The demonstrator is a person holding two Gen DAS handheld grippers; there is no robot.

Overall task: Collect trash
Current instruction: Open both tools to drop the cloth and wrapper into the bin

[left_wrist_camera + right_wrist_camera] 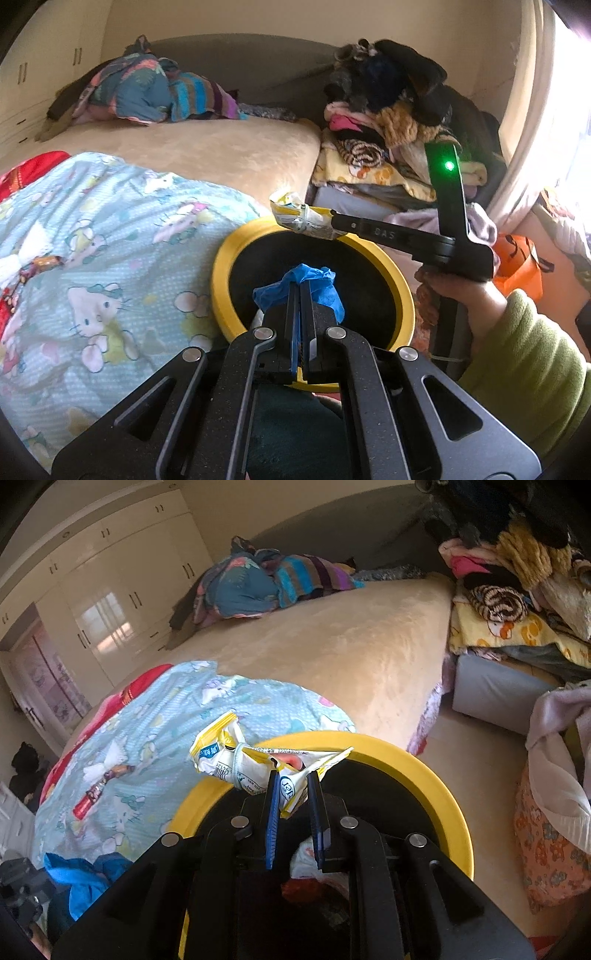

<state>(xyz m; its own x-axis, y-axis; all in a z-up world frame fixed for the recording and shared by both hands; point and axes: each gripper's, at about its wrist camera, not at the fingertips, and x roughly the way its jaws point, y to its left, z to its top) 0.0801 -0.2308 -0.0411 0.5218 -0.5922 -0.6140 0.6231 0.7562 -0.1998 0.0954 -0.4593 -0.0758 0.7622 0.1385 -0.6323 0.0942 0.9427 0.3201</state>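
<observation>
Your right gripper (293,775) is pinching a crumpled white and yellow plastic snack wrapper (255,764), knotted in the middle, its printed ends flaring out to the left of the blue finger pads. The wrapper is hanging just over the near rim of a round yellow waste bin with a black inside (436,775), which is standing beside the bed. Your left gripper (300,286) is pressed together on a scrunched piece of bright blue plastic film (299,286), which is bulging out around the fingertips, directly above the bin's (221,280) dark opening. A red and brown wrapper (99,790) is lying on the pale blue cartoon-print quilt (155,716).
</observation>
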